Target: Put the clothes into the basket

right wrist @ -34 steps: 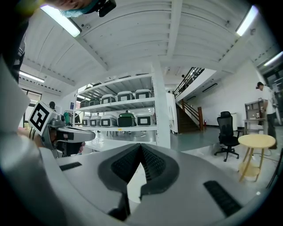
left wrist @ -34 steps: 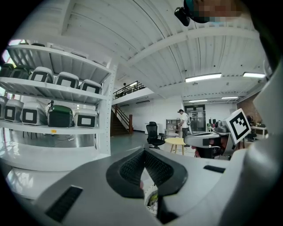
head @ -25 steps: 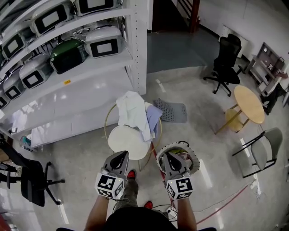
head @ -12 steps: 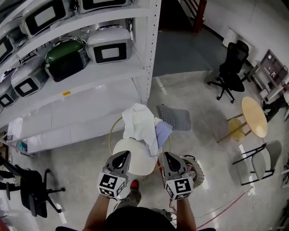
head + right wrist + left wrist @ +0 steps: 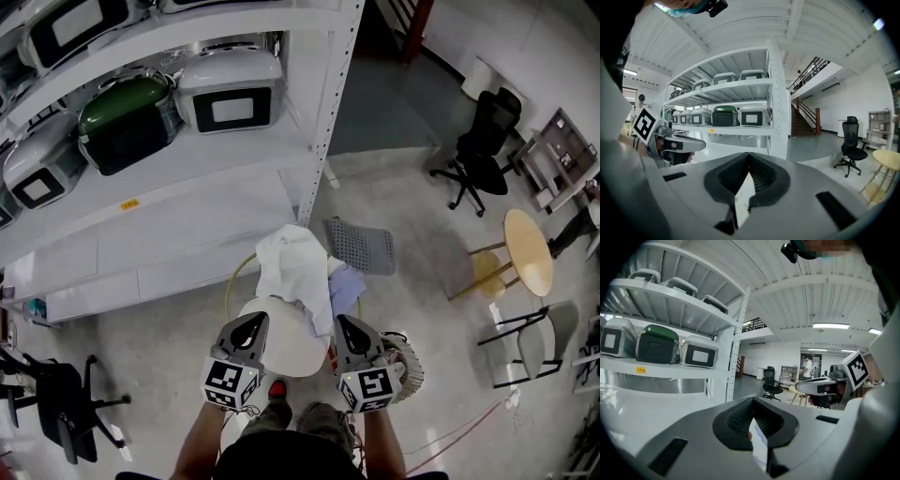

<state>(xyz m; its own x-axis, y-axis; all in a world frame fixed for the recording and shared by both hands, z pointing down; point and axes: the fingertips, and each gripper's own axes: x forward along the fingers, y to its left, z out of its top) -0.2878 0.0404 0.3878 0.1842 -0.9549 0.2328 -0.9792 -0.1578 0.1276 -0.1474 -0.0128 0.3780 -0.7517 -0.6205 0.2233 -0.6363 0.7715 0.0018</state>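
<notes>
Both claws are held side by side, low in the head view, pointing ahead.

Left claw (image 5: 250, 321): jaws together at the tips and nothing between them, confirmed in the left gripper view (image 5: 752, 399).
Right claw (image 5: 343, 320): jaws also pressed together and empty, confirmed in the right gripper view (image 5: 749, 155).
Each gripper view shows the other claw off to one side.

Clothes: not in the basket.
- The white garment (image 5: 295, 267) is draped over the far edge of a round white chair (image 5: 281, 342) that stands on the floor directly ahead of the claws.
- A pale blue garment (image 5: 347, 279) lies just beside the white one, at the chair's far right edge and partly under it.
- Neither claw touches the clothes.

Basket (image 5: 409, 361): on the floor just right of the chair, largely covered by the right claw in the head view. Some cloth shows inside, but I cannot tell what it is.

Surroundings:
- A grey mat (image 5: 361, 246) lies on the floor beyond the clothes, near the foot of a white shelf rack (image 5: 187, 192).
- A green-lidded appliance (image 5: 127, 117) and a white one (image 5: 230, 89) sit on the rack.
- A black office chair (image 5: 483, 150) and a round wooden table (image 5: 528, 246) stand well apart to the right.
</notes>
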